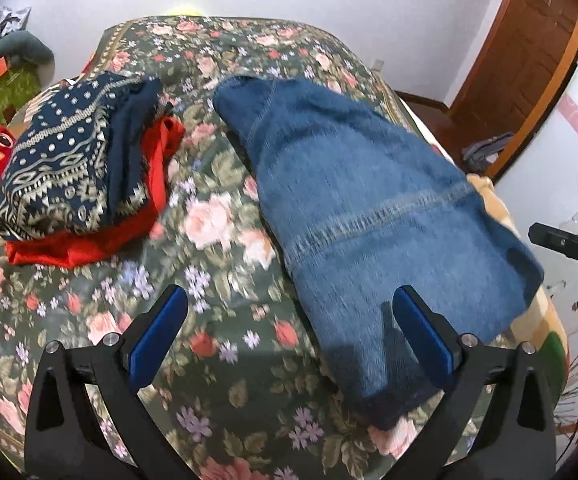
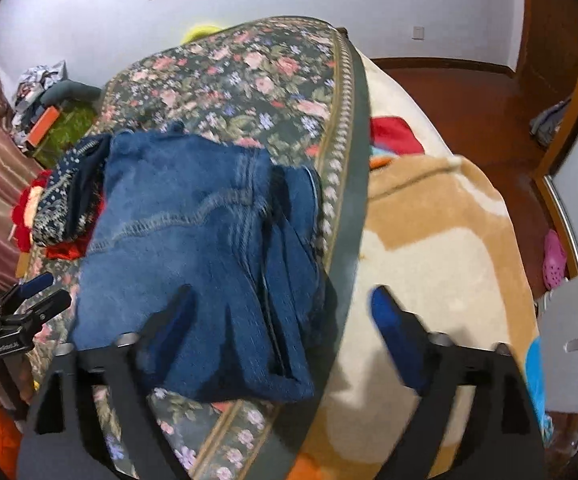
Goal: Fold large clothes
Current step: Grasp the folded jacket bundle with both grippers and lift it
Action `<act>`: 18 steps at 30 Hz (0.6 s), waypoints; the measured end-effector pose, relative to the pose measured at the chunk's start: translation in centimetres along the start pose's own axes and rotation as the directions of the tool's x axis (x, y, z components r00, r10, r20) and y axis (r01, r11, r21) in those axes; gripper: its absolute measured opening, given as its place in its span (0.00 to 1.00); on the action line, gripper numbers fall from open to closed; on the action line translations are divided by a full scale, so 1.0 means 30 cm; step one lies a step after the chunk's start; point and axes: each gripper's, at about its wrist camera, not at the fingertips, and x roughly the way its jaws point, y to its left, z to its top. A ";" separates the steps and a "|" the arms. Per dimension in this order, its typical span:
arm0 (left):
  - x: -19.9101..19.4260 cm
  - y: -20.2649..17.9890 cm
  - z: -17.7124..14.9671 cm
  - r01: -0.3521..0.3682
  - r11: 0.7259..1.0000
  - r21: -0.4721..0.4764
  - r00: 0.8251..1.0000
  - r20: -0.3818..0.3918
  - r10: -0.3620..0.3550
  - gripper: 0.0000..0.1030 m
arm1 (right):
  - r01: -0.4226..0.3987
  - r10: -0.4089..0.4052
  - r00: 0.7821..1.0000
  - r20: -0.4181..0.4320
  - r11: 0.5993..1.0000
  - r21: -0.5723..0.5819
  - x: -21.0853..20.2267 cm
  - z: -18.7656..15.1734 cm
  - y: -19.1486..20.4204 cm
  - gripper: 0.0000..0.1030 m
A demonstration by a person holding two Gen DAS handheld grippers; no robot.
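The folded jeans (image 1: 373,216) lie on the floral bedspread (image 1: 217,216), near its bordered edge on the right-hand side of the bed, with a tan and cream blanket (image 2: 441,248) showing beyond that border. Their long axis runs away from both cameras, near end toward the person, far end toward the wall.

The left gripper (image 1: 289,320) hangs with its jaws spread wide and nothing between the pads; its right finger sits over the near end of the jeans, its left finger over bare bedspread. The right gripper (image 2: 281,312) is likewise wide apart and holds nothing (its left finger over the denim, its right finger out over the blanket). Both frames are blurred, so whether any pad brushes the cloth cannot be told.

The bundle thus lies between the two tools, each straddling one long edge. To the left sits a patterned navy garment (image 1: 73,160) stacked on red cloth (image 1: 89,244), well apart from the jeans. The jeans look about finished.
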 end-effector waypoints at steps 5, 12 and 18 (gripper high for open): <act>0.048 0.042 0.052 0.063 0.996 -0.070 0.997 -0.034 -0.066 1.00 | -0.073 0.072 0.996 -0.052 0.997 -0.020 0.090 0.056 0.016 0.92; 0.188 0.063 0.063 0.199 0.961 -0.190 0.963 -0.145 -0.228 1.00 | -0.146 0.166 0.963 -0.210 0.984 0.105 0.313 0.090 -0.078 0.92; 0.299 0.088 0.086 0.300 0.899 -0.319 0.914 -0.173 -0.367 1.00 | -0.278 0.330 0.906 -0.265 0.936 0.214 0.399 0.111 -0.140 0.95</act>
